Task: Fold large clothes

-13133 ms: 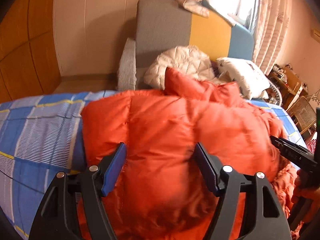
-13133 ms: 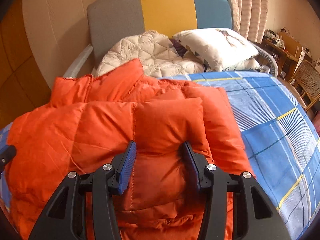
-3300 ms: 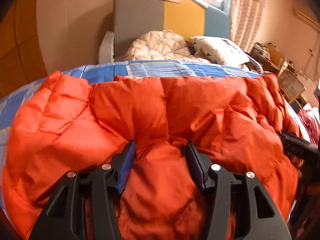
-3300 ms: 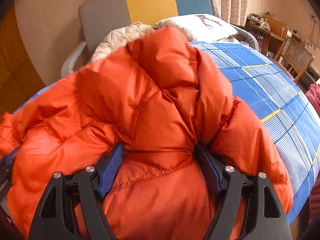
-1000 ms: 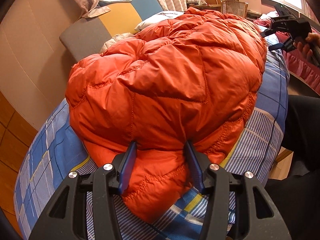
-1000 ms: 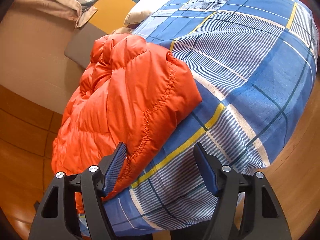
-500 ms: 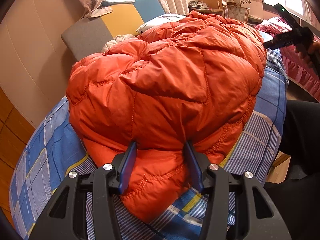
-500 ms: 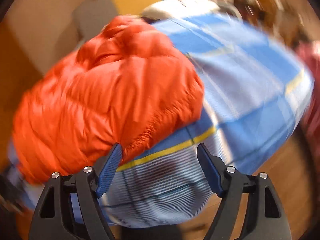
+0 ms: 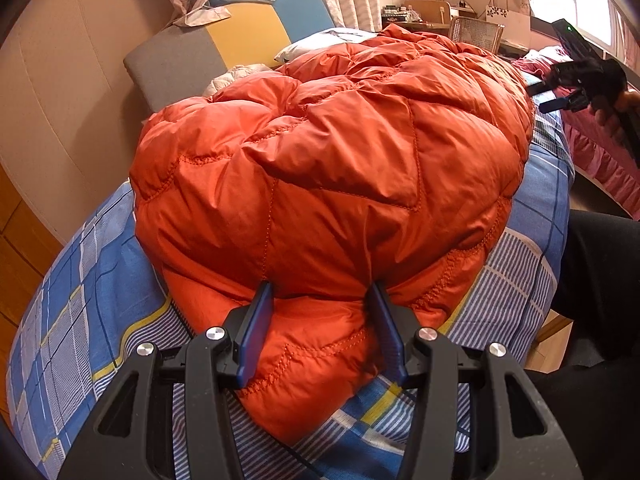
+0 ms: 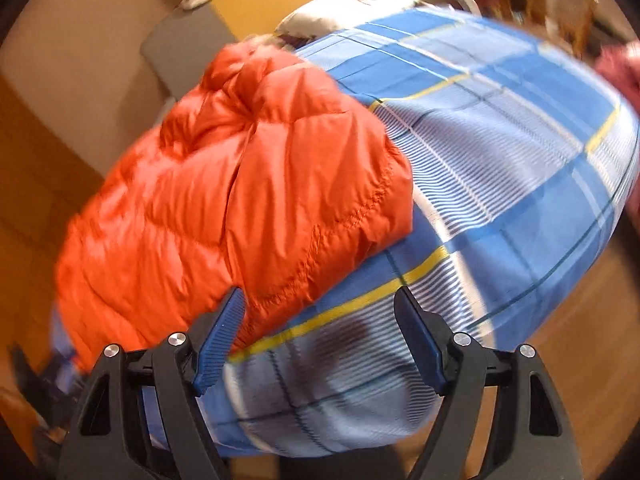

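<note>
A puffy orange quilted jacket lies bunched on the blue checked bed sheet. My left gripper is shut on a thick fold at the jacket's near hem, both blue pads pressed into it. In the right wrist view, which is blurred, the jacket has a corner just ahead of the left finger. My right gripper stands open over bare sheet, gripping nothing. The left wrist view also shows the right gripper in a hand at the far right, off the jacket.
A grey, yellow and blue headboard stands behind the bed, with a white pillow and a cream quilted garment. A person's dark-clothed leg is at the bed's right edge. Pink bedding lies beyond. Wooden floor shows past the mattress.
My right gripper has rolled and lifted slightly away from the jacket's corner, its jaws a little wider than a second ago. The left gripper keeps its hold and has not moved.
</note>
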